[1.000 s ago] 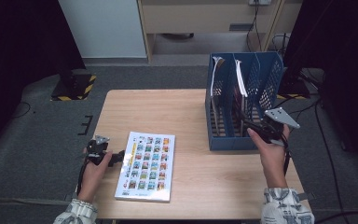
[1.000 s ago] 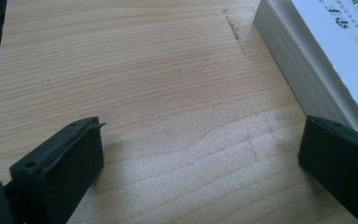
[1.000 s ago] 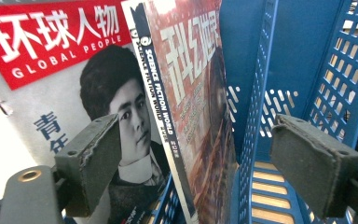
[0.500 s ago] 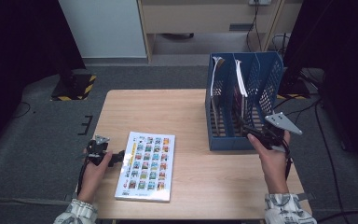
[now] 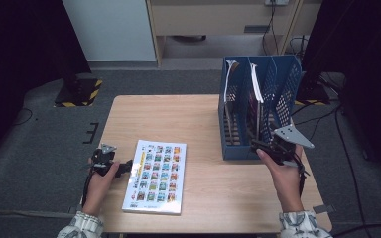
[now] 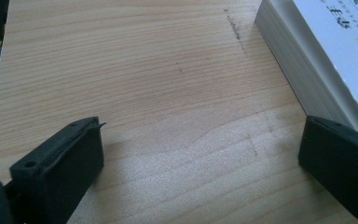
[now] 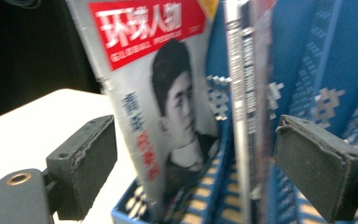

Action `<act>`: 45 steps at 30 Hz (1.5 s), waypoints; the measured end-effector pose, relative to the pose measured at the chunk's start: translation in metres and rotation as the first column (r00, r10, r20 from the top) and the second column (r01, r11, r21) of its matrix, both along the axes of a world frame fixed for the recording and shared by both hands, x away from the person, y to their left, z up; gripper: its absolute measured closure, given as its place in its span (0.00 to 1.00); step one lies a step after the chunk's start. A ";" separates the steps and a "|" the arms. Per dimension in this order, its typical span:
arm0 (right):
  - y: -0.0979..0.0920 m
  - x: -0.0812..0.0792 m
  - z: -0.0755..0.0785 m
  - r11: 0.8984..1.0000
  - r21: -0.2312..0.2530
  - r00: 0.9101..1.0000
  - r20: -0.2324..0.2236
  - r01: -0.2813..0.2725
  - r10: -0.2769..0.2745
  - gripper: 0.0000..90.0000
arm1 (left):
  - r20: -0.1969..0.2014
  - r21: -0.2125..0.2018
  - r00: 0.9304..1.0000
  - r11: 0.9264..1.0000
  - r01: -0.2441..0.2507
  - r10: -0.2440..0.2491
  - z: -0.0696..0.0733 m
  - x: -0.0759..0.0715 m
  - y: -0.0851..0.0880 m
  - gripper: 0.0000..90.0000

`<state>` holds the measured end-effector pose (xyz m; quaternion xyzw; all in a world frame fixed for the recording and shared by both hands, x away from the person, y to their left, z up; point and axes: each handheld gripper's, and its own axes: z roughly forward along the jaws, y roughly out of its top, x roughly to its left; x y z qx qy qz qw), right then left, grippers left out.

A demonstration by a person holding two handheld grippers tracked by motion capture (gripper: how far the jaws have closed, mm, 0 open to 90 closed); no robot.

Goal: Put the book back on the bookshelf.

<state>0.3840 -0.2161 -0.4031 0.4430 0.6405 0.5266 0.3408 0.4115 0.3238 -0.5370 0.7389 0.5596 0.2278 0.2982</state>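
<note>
A thick book (image 5: 154, 176) with a grid of small coloured pictures on its cover lies flat on the wooden table (image 5: 178, 119). My left gripper (image 5: 113, 166) rests open beside the book's left edge. In the left gripper view its jaws stand wide apart over bare wood, and the book's page edge (image 6: 303, 65) runs just inside the right jaw. My right gripper (image 5: 268, 148) is open at the front of the blue file rack (image 5: 278, 84). In the right gripper view a magazine (image 7: 163, 93) with a red title block and a thin spine (image 7: 242, 93) stand between its jaws.
The rack's mesh dividers (image 7: 335, 70) rise behind the magazines. In the high view two upright magazines (image 5: 254, 79) stick out of the rack's top. Grey floor lies around the table, with a cabinet and cables behind it. Bare wood stretches between book and rack.
My right gripper has slid a little toward me and to the left along the rack's front. The left gripper and the book have stayed put.
</note>
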 end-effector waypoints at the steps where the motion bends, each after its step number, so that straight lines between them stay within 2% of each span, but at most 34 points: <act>1: 0.001 -0.001 -0.001 1.000 0.003 1.000 -0.005 -0.009 0.009 0.15 | 0.000 0.000 1.000 1.000 0.000 0.000 0.000 0.000 0.000 0.00; 9: 0.021 -0.010 -0.002 0.997 -0.025 0.997 -0.009 -0.073 0.073 0.16 | 0.000 0.000 1.000 1.000 0.000 0.000 0.000 0.000 0.000 0.00; 19: 0.035 -0.010 -0.005 0.992 -0.044 0.993 -0.027 -0.117 0.116 0.17 | 0.000 0.000 1.000 1.000 0.000 0.000 0.000 0.000 0.000 0.00; 22: 0.041 -0.008 -0.009 0.989 -0.056 0.990 -0.044 -0.138 0.136 0.20 | 0.001 0.002 1.000 1.000 -0.001 0.001 0.000 0.000 0.000 0.00; 23: 0.045 -0.008 -0.013 0.984 -0.080 0.987 -0.049 -0.157 0.154 0.24 | 0.001 0.002 1.000 1.000 -0.001 0.001 0.000 0.000 0.000 0.00; 25: 0.048 -0.008 -0.015 0.982 -0.094 0.986 -0.048 -0.162 0.158 0.27 | 0.002 0.000 1.000 1.000 -0.002 0.002 0.000 0.000 0.000 0.00; 26: 0.053 -0.007 -0.018 0.976 -0.102 0.981 -0.053 -0.191 0.186 0.29 | 0.002 0.000 1.000 1.000 -0.002 0.002 0.000 0.000 0.000 0.00; 28: 0.056 -0.007 -0.020 0.974 -0.114 0.980 -0.052 -0.197 0.193 0.30 | 0.003 0.001 1.000 1.000 -0.002 0.002 0.000 0.000 0.000 0.00; 29: 0.060 -0.007 -0.022 0.968 -0.130 0.977 -0.050 -0.214 0.209 0.34 | 0.004 0.003 1.000 1.000 -0.003 0.003 0.000 0.000 -0.001 0.00; 31: 0.069 -0.007 -0.026 0.957 -0.139 0.967 -0.054 -0.253 0.248 0.36 | 0.003 0.005 1.000 1.000 0.005 -0.005 0.000 -0.001 -0.001 0.00; 32: 0.069 -0.007 -0.026 0.957 -0.139 0.967 -0.054 -0.253 0.248 0.36 | 0.003 0.005 1.000 1.000 0.009 -0.009 0.000 -0.001 -0.001 0.00; 33: 0.072 -0.007 -0.028 0.954 -0.124 0.962 -0.056 -0.274 0.269 0.36 | 0.006 0.005 1.000 1.000 0.011 -0.011 0.000 -0.001 -0.001 0.00; 34: 0.079 -0.007 -0.030 0.947 -0.133 0.956 -0.061 -0.292 0.286 0.36 | 0.009 0.004 1.000 1.000 0.014 -0.014 0.000 -0.001 -0.001 0.02; 35: 0.079 -0.007 -0.030 0.947 -0.133 0.956 -0.061 -0.292 0.286 0.36 | 0.014 0.003 1.000 1.000 0.017 -0.017 0.000 -0.001 -0.001 0.02; 37: 0.087 -0.006 -0.033 0.941 -0.135 0.951 -0.078 -0.309 0.301 0.34 | 0.030 0.012 0.999 1.000 0.009 -0.010 0.003 -0.002 0.000 0.05; 39: 0.094 -0.006 -0.037 0.935 -0.139 0.945 -0.086 -0.326 0.316 0.32 | 0.043 -0.005 0.999 1.000 -0.002 0.002 0.006 -0.003 0.002 0.05; 42: 0.106 -0.005 -0.043 0.923 -0.156 0.936 -0.102 -0.351 0.338 0.26 | 0.052 -0.030 0.998 0.999 -0.043 0.044 0.013 -0.006 0.007 0.07; 43: 0.113 -0.004 -0.047 0.917 -0.147 0.926 -0.132 -0.371 0.353 0.21 | 0.058 -0.045 0.997 0.998 -0.048 0.051 0.015 -0.007 0.009 0.09; 45: 0.115 -0.004 -0.048 0.915 -0.143 0.923 -0.142 -0.378 0.359 0.20 | 0.059 -0.078 0.997 0.996 -0.042 0.047 0.019 -0.009 0.011 0.09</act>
